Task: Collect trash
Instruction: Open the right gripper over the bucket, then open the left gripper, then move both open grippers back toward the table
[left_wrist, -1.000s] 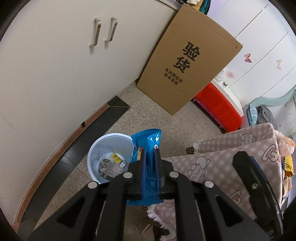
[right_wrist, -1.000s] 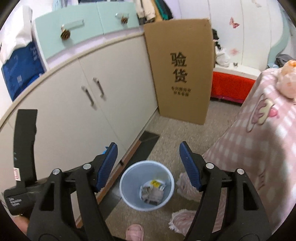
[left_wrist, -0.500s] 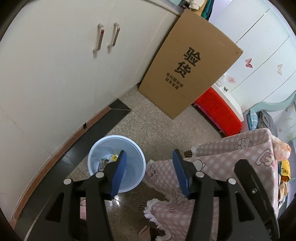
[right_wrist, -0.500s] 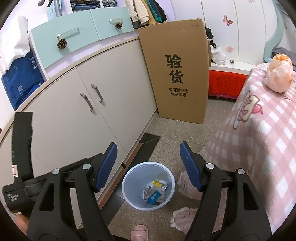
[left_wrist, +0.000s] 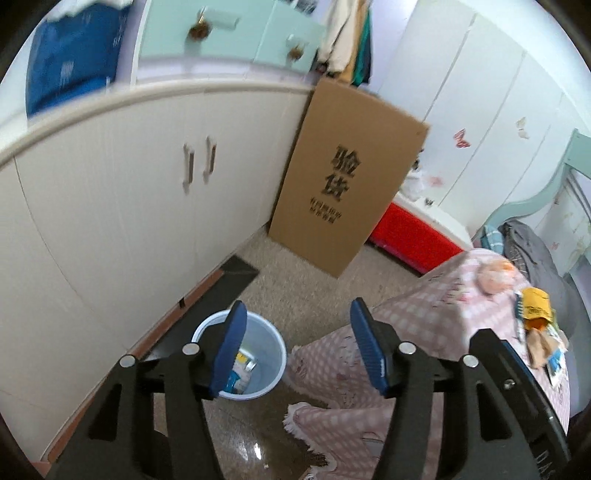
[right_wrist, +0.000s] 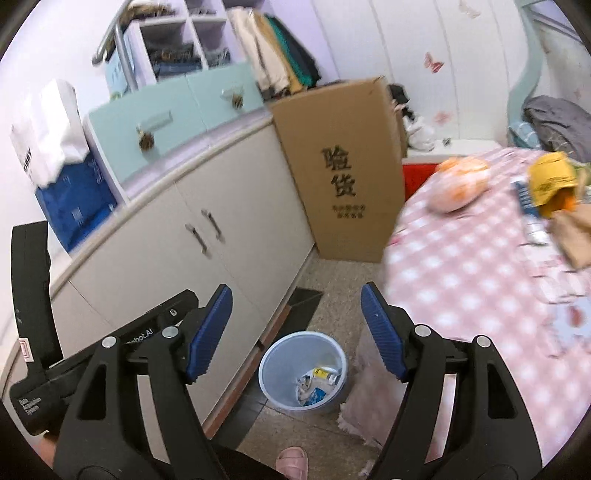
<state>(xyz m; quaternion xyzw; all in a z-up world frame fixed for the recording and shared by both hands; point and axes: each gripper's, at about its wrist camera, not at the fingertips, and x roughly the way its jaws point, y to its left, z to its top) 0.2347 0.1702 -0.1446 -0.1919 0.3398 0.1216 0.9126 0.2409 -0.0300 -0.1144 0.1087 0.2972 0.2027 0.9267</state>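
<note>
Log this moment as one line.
left gripper: open, empty | right gripper: open, empty | pale blue plastic bin: holds wrappers | table: trash remains

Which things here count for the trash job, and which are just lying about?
Job:
- blue bin, wrappers already inside
- yellow packet and other wrappers on the pink checked bed
- left claw and right claw, both open and empty

Just lying about:
- cardboard box
- white cabinet
- fringed rug

The cardboard box (right_wrist: 343, 166) bears large black characters "验货"; the left gripper (right_wrist: 33, 402) body reads "Data Acquisition System".
</note>
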